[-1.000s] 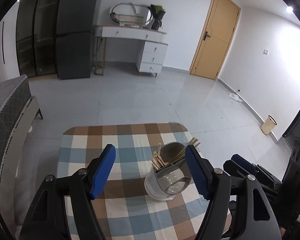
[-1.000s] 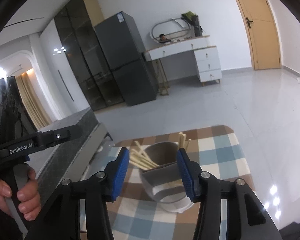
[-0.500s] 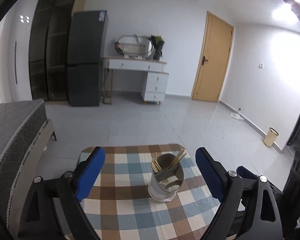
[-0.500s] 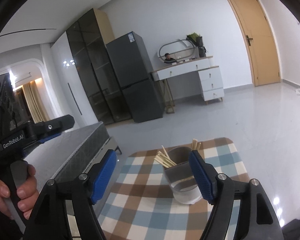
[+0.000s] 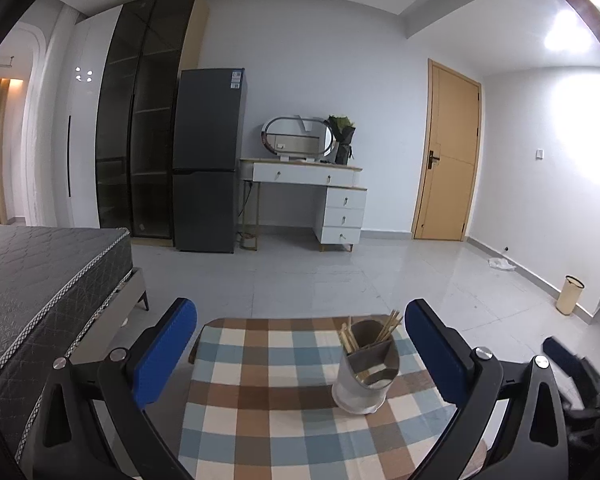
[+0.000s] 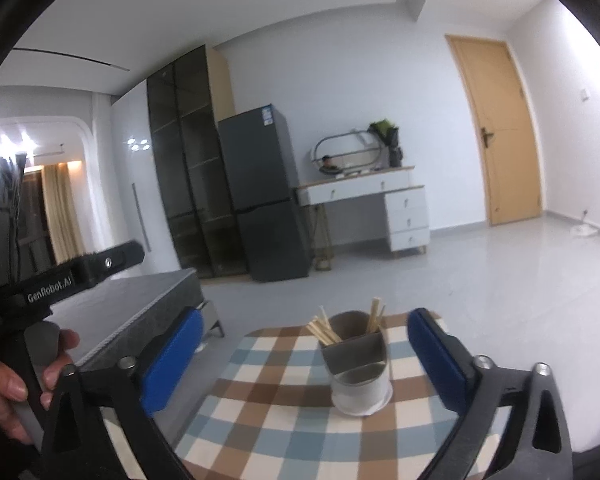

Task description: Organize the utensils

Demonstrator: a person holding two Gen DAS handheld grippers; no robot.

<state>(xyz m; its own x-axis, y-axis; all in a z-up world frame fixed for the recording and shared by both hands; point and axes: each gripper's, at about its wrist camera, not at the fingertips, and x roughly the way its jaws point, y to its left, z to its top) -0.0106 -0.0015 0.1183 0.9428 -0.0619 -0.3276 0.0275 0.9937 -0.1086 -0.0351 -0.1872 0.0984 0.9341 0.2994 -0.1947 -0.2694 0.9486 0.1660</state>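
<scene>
We see both grippers, left gripper (image 5: 300, 354) and right gripper (image 6: 304, 354), opening wide, empty; the utensil holder (image 5: 365, 376) at one o'clock could tip if bumped, though the chopsticks (image 6: 325, 330) look possibly loose.

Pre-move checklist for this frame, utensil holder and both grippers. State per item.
1. Left gripper empty: ok, jaws opening, blue pads clear of everything.
2. Right gripper empty: ok, jaws opening, nothing pressed between the pads.
3. Utensil holder upright on the checked tablecloth: ok.
4. Chopsticks inside the holder: ok, two bunches stand in the rear compartments, leaning outward.
5. Front compartment contents: cannot tell, only a shiny inner surface shows.
6. Loose utensils left on the cloth: ok on the part in view; the near edge is hidden behind the gripper frames.
</scene>
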